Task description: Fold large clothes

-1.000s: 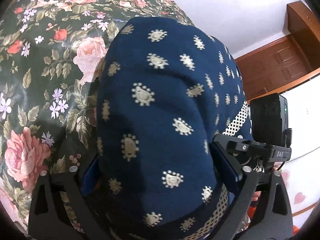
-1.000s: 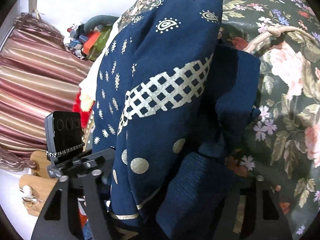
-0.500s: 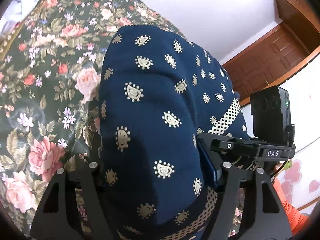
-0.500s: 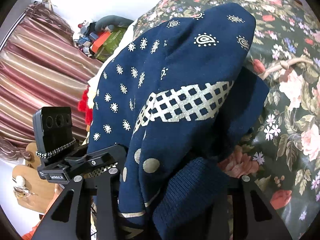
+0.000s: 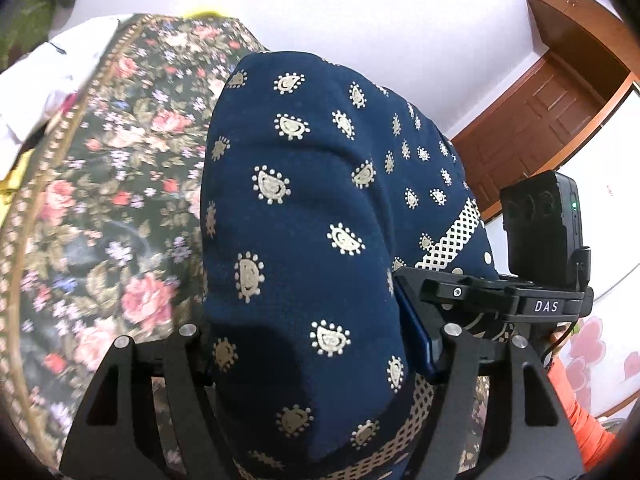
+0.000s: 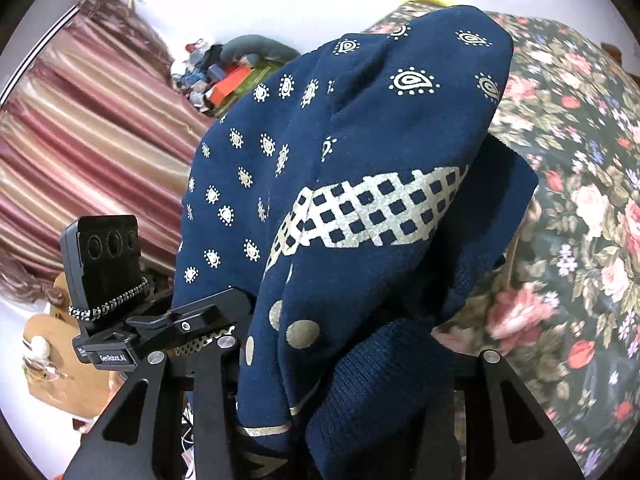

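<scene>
A folded navy garment (image 5: 304, 220) with cream paisley prints and a lattice band hangs bunched up in front of both cameras, above the floral bed cover. My left gripper (image 5: 308, 344) is shut on its thick bundle, a black finger pressing in on each side. In the right wrist view the same garment (image 6: 360, 160) droops forward, with a ribbed hem low down. My right gripper (image 6: 352, 352) is shut on it too. The fingertips of both grippers are hidden in the cloth. Each view shows the other gripper's black body (image 5: 540, 232) (image 6: 108, 256) close beside it.
A dark floral bed cover (image 5: 100, 200) (image 6: 580, 200) lies below. White cloth (image 5: 60, 64) sits at its far edge. A wooden door (image 5: 540, 120) is to the right, a striped curtain (image 6: 80, 140) and a clutter pile (image 6: 232, 76) to the left. An orange sleeve (image 5: 572, 412) shows low right.
Both grippers closed in on the navy bundle and rose with it. The bed cover has dropped away below, and more wall shows above.
</scene>
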`<move>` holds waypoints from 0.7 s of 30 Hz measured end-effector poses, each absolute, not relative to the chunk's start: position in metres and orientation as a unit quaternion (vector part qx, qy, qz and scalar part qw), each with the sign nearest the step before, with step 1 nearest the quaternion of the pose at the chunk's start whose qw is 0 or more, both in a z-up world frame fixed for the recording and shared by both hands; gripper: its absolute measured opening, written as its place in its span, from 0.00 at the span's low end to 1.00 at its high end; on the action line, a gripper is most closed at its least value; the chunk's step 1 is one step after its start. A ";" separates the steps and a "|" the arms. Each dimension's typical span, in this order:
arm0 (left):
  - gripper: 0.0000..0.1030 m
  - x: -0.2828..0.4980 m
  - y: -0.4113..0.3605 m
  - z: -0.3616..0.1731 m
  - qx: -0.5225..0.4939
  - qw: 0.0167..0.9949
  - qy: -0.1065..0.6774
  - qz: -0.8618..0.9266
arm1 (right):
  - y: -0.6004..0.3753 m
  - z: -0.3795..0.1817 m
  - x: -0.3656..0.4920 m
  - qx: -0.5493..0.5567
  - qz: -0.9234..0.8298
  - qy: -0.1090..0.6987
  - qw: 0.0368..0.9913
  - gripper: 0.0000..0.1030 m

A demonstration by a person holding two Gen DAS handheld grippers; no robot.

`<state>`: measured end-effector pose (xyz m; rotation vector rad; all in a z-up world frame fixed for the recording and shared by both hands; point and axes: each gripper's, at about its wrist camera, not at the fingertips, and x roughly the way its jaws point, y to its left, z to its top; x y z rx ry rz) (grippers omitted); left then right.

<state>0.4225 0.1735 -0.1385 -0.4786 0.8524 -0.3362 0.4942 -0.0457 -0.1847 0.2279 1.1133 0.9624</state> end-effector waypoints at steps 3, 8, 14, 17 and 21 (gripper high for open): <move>0.68 0.401 0.190 -0.132 -0.234 0.873 0.399 -0.152 | -0.029 -0.174 0.475 0.093 0.447 0.501 0.735 0.41; 0.68 0.364 0.218 -0.130 -0.246 0.875 0.396 -0.133 | 0.001 -0.175 0.444 0.079 0.461 0.503 0.727 0.41; 0.68 0.330 0.248 -0.155 -0.262 0.864 0.413 -0.117 | 0.034 -0.203 0.415 0.062 0.467 0.523 0.711 0.41; 0.68 0.322 0.259 -0.177 -0.275 0.856 0.424 -0.111 | 0.054 -0.223 0.409 0.049 0.465 0.536 0.703 0.41; 0.68 0.323 0.269 -0.216 -0.298 0.840 0.441 -0.106 | 0.068 -0.256 0.408 0.030 0.456 0.557 0.694 0.41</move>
